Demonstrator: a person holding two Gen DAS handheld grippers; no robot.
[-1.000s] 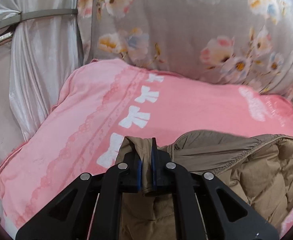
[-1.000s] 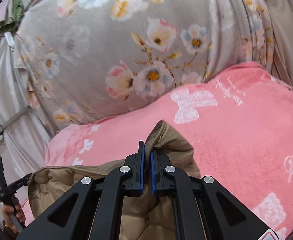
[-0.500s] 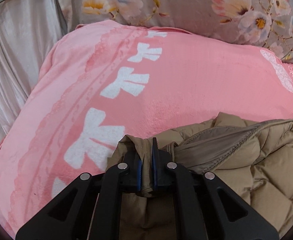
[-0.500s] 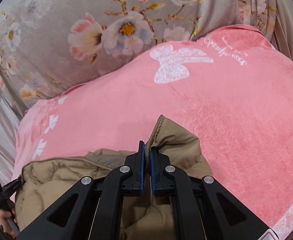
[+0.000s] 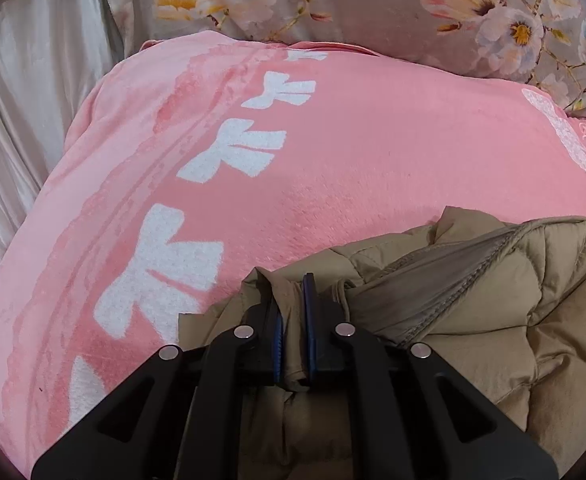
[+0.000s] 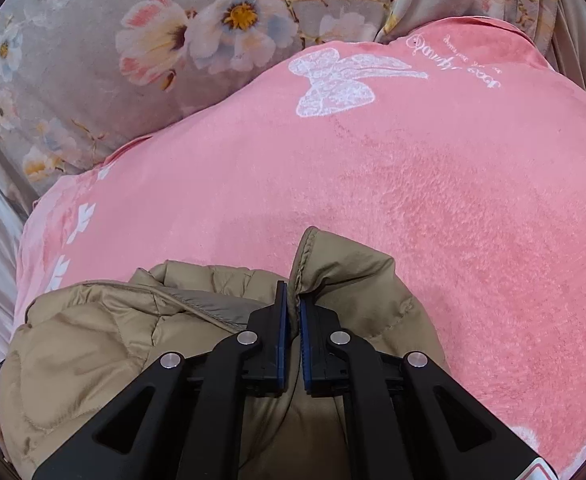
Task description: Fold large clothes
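While one tan jacket (image 5: 473, 300) lies on one pink blanket (image 5: 333, 152), two grippers pinch its edge: left gripper (image 5: 292, 300) and right gripper (image 6: 292, 308), jaws narrow on fabric.

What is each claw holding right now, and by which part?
Both hold the tan puffer jacket: the left claw pinches a bunched edge fold, the right claw a stitched hem corner.
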